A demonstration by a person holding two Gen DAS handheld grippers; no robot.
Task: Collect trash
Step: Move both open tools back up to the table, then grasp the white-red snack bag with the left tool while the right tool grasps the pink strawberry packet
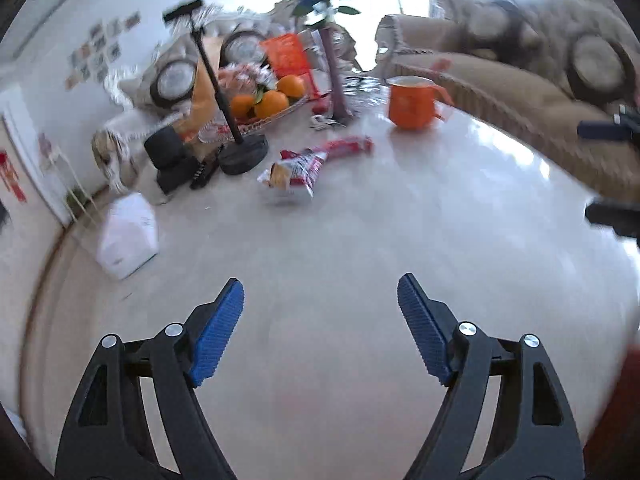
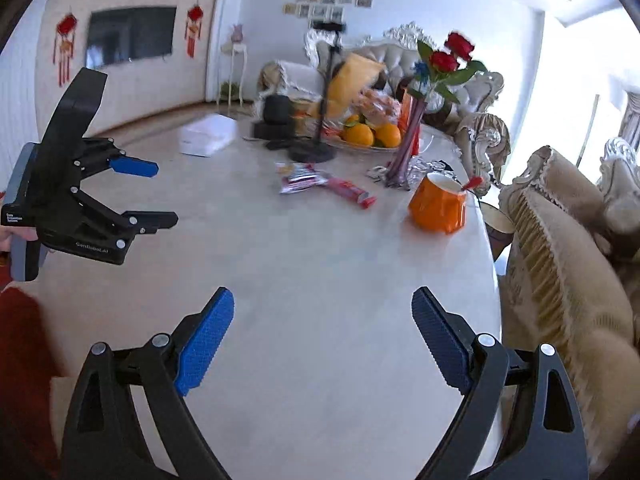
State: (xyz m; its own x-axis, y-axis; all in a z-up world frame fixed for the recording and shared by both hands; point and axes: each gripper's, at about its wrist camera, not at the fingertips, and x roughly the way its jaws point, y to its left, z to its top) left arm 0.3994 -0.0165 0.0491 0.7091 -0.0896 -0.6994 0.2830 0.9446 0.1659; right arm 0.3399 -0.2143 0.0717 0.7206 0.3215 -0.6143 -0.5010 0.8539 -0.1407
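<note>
Fingers of the left gripper [image 1: 320, 292] stand wide apart over bare table [image 1: 340, 240], blue pads [image 1: 218, 330] facing each other with nothing between them and touching nothing. Seen from the right wrist view, that same gripper [image 2: 166, 192] hangs at the left, above the tabletop, jaws spread and empty, with a bit of a hand [image 2: 18, 236] on its grip. Further along, the right gripper [image 2: 324, 304] is likewise spread wide, holding nothing, its pads [image 2: 204, 346] clear of the surface. Trash lies well ahead of both: a crumpled snack bag [image 1: 292, 170] and, just beside it, a red wrapper [image 1: 348, 146], mid-table. An orange cup [image 1: 412, 102] stands to the right of them, near the table edge.
</note>
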